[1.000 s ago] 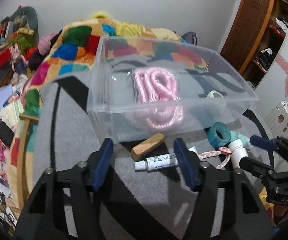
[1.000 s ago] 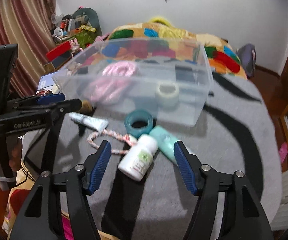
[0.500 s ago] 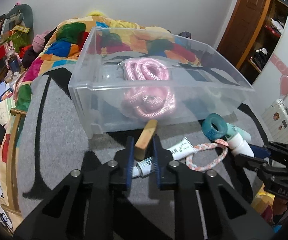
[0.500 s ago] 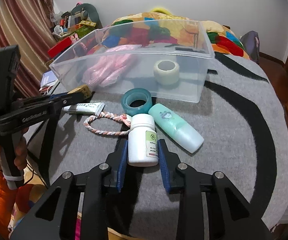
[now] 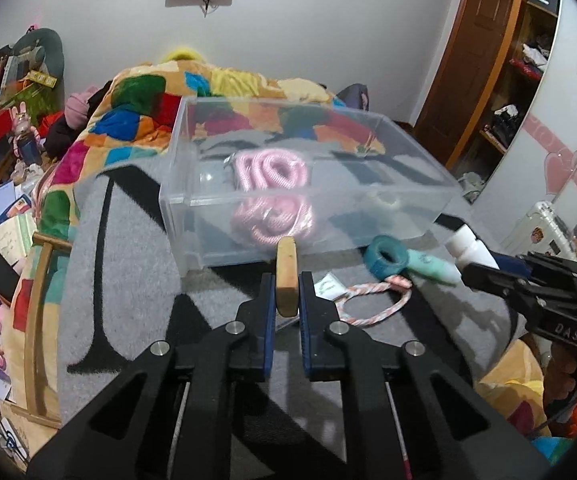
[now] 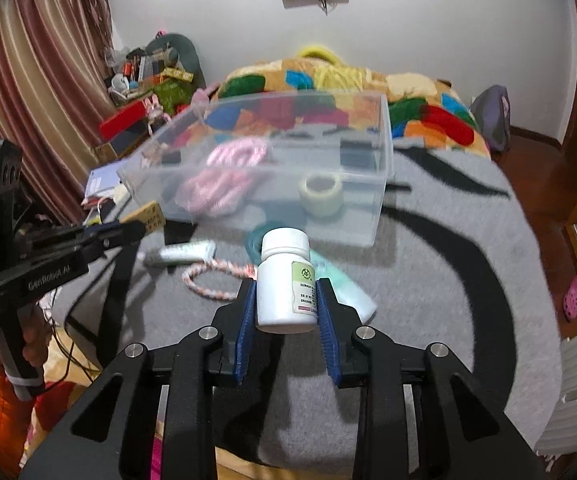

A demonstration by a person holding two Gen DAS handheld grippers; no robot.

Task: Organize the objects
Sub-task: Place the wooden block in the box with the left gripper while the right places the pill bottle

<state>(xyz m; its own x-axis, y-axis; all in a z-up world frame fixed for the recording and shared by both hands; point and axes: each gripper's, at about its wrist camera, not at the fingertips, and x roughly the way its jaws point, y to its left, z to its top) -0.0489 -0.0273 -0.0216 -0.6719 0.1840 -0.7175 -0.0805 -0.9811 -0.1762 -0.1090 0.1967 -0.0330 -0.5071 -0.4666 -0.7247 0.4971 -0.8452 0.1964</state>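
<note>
Now left gripper (image 5: 287,292) fingers clamped on flat wooden block (image 5: 286,276); right gripper (image 6: 286,300) fingers clamped on smooth white cylindrical bottle (image 6: 285,280).

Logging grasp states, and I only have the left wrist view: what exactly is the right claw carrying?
Observer: The right claw is shut on an upright white bottle with a green-marked label.
Operator: Anything in the clear box besides the pink rope?
Observer: A pale tape roll sits inside, near the box's right end.
Operator: I barely see the white tube.
Observer: It lies on the grey blanket, beside the braided loop.
</note>
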